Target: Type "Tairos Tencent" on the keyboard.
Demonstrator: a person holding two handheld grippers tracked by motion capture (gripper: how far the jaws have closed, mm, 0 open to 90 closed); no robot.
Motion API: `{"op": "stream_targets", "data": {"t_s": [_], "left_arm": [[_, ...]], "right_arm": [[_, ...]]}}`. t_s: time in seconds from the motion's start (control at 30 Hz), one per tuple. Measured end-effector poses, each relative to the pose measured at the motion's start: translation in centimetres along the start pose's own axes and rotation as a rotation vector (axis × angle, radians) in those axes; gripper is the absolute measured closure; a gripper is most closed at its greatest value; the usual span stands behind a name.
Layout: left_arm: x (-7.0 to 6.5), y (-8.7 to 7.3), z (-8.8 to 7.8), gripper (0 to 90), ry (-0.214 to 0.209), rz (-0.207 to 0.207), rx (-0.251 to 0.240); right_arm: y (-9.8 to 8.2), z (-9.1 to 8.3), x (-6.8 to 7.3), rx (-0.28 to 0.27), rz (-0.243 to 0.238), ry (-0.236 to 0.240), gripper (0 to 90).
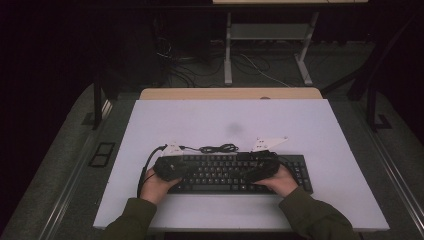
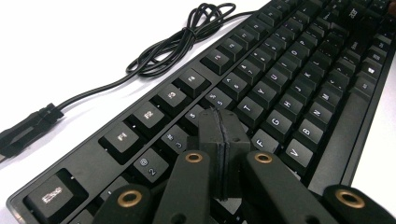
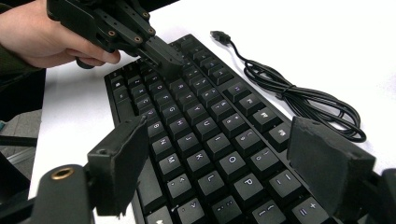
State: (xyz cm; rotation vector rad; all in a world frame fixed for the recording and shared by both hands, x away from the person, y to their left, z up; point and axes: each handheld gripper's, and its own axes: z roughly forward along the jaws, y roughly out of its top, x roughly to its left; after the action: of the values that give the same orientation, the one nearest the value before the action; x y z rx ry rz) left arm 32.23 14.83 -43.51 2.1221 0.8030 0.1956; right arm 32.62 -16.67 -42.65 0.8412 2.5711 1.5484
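Note:
A black keyboard (image 1: 220,175) lies near the front edge of the white table (image 1: 230,120). My left gripper (image 1: 184,169) is over the keyboard's left end. In the left gripper view its jaws are shut flat together with nothing between them, and the gripper (image 2: 219,119) has its tip down at the keyboard (image 2: 299,88) near the R and T keys. The right gripper view shows the same tip (image 3: 169,67) touching the keys. My right gripper (image 1: 250,172) hovers over the right half of the keyboard (image 3: 205,140); the right gripper (image 3: 219,140) stands open above the keys, holding nothing.
The keyboard's black cable (image 1: 217,148) lies coiled on the table just behind the keyboard. The coiled cable (image 2: 182,42) ends in a loose USB plug (image 2: 28,126), the plug (image 3: 219,35) lying unconnected. A desk frame (image 1: 265,50) stands on the floor beyond the table.

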Motion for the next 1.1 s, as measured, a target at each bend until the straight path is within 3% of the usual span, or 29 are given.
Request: {"op": "stream_targets", "data": {"t_s": [0.33, 0.7, 0.87, 1.1], "left_arm": [[0.0, -0.1, 0.2, 88.7, -0.003, 0.005, 0.009], [0.0, 0.0, -0.6, 87.1, -0.007, -0.01, -0.021], [0.0, 0.0, -1.1, 81.2, -0.014, -0.013, -0.033], [-0.3, -0.1, -1.6, 70.2, -0.01, -0.012, -0.044]], "right_arm": [[0.0, -0.1, -0.1, 0.001, -0.001, -0.003, 20.4], [0.1, -0.2, 0.0, -0.008, -0.005, 0.001, 21.8], [0.3, -0.2, 0.1, -0.013, 0.015, 0.01, 23.7], [0.8, 0.4, 0.4, 0.002, 0.005, 0.006, 31.3]]}}
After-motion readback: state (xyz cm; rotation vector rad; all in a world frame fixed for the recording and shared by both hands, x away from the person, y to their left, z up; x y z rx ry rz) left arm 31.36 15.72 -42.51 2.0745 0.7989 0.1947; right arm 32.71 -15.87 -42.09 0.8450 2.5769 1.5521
